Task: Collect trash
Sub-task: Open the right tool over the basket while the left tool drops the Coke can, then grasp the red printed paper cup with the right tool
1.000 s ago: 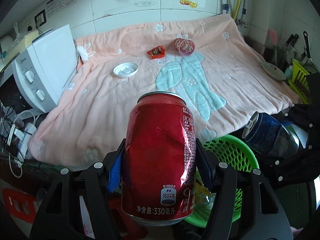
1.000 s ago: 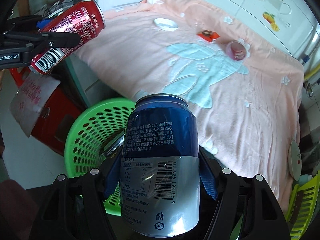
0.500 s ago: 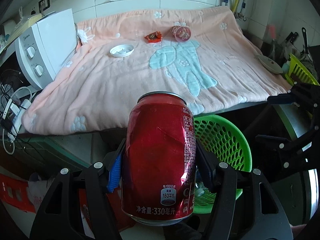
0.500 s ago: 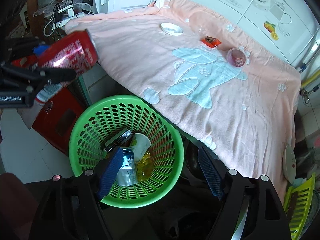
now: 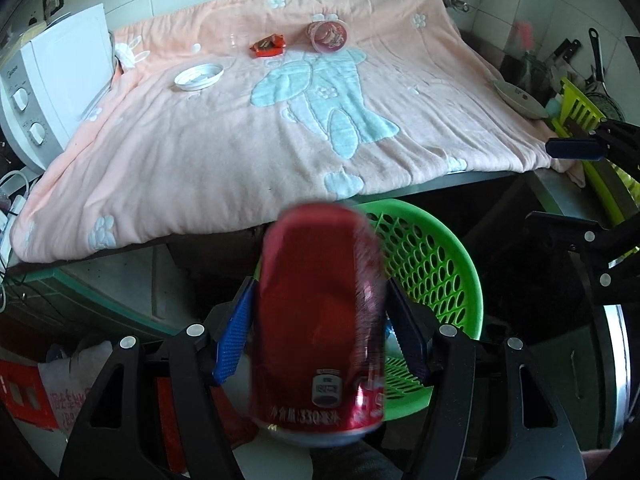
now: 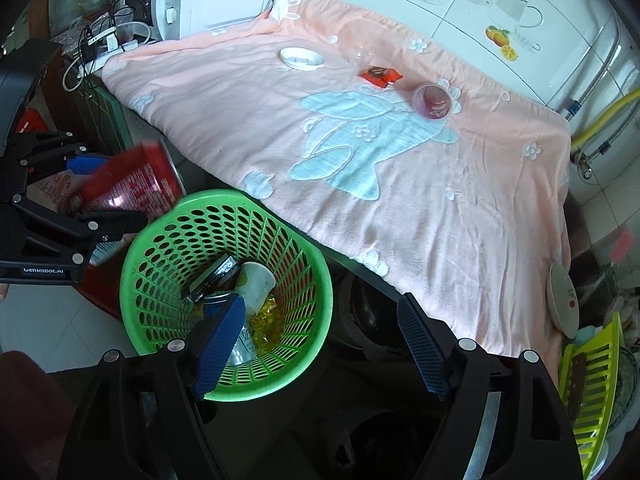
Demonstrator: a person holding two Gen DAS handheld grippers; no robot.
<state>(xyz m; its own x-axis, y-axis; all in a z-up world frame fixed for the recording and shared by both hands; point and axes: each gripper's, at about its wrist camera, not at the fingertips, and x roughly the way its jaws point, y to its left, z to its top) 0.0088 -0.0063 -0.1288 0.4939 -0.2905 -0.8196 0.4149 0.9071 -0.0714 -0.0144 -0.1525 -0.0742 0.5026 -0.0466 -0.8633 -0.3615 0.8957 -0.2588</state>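
Observation:
A red soda can (image 5: 320, 320) sits between the fingers of my left gripper (image 5: 320, 328), blurred, with small gaps at both pads; it is beside the rim of the green basket (image 5: 452, 264). The can also shows in the right wrist view (image 6: 132, 188) at the basket's left rim (image 6: 160, 224). My right gripper (image 6: 320, 344) is open and empty above the basket, which holds a blue can, a paper cup (image 6: 256, 284) and wrappers. On the pink blanket (image 6: 440, 184) lie a white lid (image 6: 301, 58), a red wrapper (image 6: 380, 75) and a pink cup (image 6: 434, 101).
A white microwave (image 5: 48, 88) stands at the blanket's left end with cables beside it. A plate (image 5: 520, 98) and a yellow-green dish rack (image 5: 580, 120) are at the right end. A red box (image 5: 24, 396) sits on the floor at the left.
My right gripper opened and let the blue can drop into the basket. My left gripper moved toward the basket, and the red can now looks blurred and loose between the pads.

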